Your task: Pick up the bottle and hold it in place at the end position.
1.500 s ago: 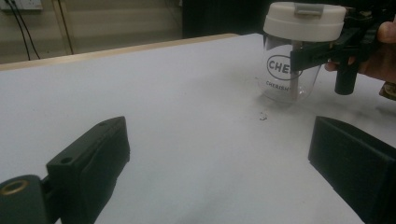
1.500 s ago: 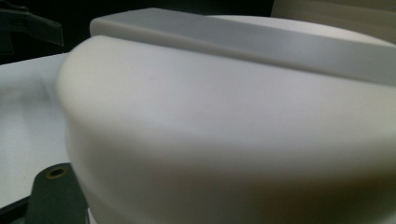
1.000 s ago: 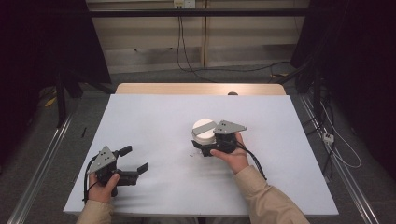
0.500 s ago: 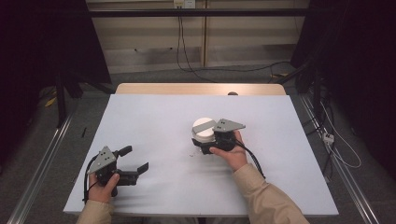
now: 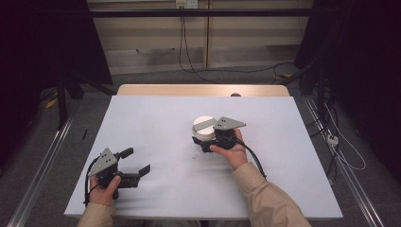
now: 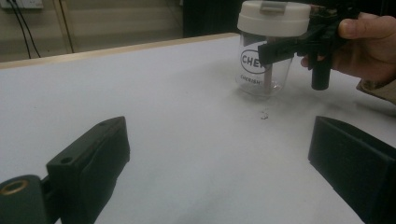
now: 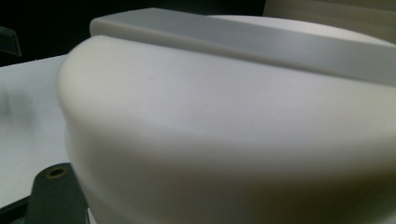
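Upright on the table (image 5: 156, 118), just past its middle: a clear jar (image 5: 204, 127) with white lid (image 7: 233, 116), long axis vertical, grey bar across the top. Hard against the jar's near-right side, the right gripper (image 5: 201, 142), jaws drawn narrow and tucked under the lid's edge at the glass; impossible to tell whether anything is pinched between them. Seen from the left gripper view, one black jaw crossing the front of the jar (image 6: 261, 70) just below the lid, hand (image 6: 369, 46) behind it. Well apart from the jar, to its near left, the left gripper (image 5: 137, 161), resting low on the table, jaws spread wide and aimed roughly toward the jar with nothing between them. Clearly the nearer of the two: the right. Likely next move turning on that contact under the lid. Beneath the jar, plain white sheet, a few dark specks just in front of it. Beyond the jar, a wooden edge, trailing cables, dark curtains to both sides.
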